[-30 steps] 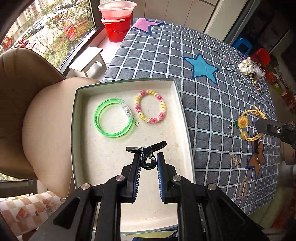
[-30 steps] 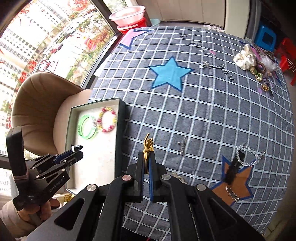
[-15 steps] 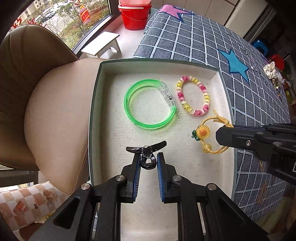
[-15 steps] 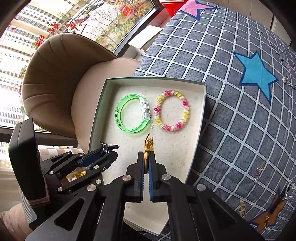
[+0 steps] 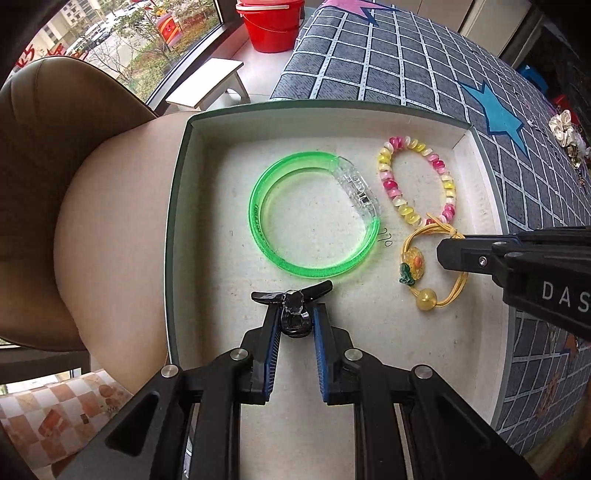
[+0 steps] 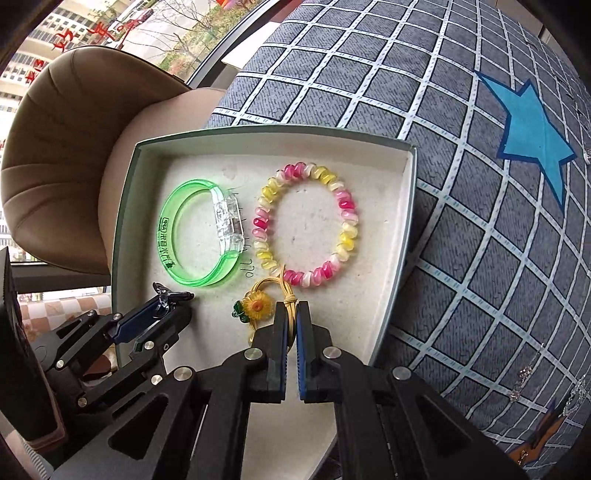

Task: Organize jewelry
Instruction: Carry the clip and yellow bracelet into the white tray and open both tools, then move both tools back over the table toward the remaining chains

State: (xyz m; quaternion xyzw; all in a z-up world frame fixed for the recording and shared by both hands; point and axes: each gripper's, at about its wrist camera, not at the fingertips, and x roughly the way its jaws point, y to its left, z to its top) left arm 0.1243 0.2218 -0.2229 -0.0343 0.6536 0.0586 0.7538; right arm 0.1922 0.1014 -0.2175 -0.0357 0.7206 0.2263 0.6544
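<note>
A shallow white tray (image 5: pixel 177 206) (image 6: pixel 125 206) holds a green bangle (image 5: pixel 280 258) (image 6: pixel 173 262) and a pink-and-yellow bead bracelet (image 5: pixel 402 210) (image 6: pixel 347 236). My left gripper (image 5: pixel 295 314) (image 6: pixel 162 299) is shut on a black hair clip (image 5: pixel 291 299) (image 6: pixel 168 291) just above the tray floor, near the bangle. My right gripper (image 6: pixel 290 306) (image 5: pixel 448 251) is shut on the yellow cord of a sunflower hair tie (image 5: pixel 415 264) (image 6: pixel 256 306), which rests low on the tray beside the bead bracelet.
The tray sits at the edge of a grey checked cloth with blue stars (image 6: pixel 532 136) (image 5: pixel 495 110). A tan chair (image 5: pixel 74 184) (image 6: pixel 66 155) stands left of the tray. More jewelry lies far right on the cloth (image 5: pixel 565 129). A red bucket (image 5: pixel 273 26) stands by the window.
My right gripper has carried the sunflower hair tie from over the cloth into the tray and lowered it beside the bead bracelet. My left gripper has moved closer over the tray, still holding the clip.
</note>
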